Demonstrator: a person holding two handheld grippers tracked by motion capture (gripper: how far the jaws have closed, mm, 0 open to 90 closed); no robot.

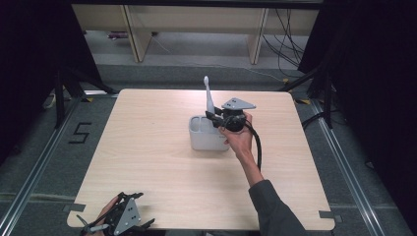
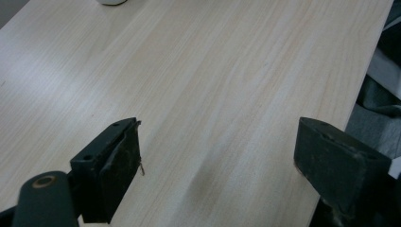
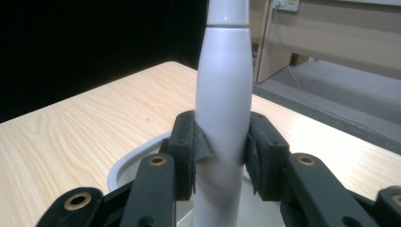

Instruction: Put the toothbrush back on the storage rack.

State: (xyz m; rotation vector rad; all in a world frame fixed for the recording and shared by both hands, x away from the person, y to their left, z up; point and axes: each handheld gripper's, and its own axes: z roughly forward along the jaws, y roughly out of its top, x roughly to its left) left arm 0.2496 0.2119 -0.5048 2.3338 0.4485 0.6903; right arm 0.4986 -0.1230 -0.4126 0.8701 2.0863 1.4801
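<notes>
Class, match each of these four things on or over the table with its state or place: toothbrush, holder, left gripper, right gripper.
Things:
1. toothbrush
2. holder
3. left gripper
4. right gripper

States or places:
A. jaws wide apart, nothing between them
B. stands mid-table, white, open-topped
C. upright, clamped between two jaws
D. shut on a white handle over the holder

Pairs: 1-C, 2-B, 3-A, 4-D

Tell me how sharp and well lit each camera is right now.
High view: even light on the table, black surroundings. Left gripper view: soft, with glare at upper left. Right gripper view: the toothbrush in the right gripper is close and slightly soft, bright against a dark background on the left.
</notes>
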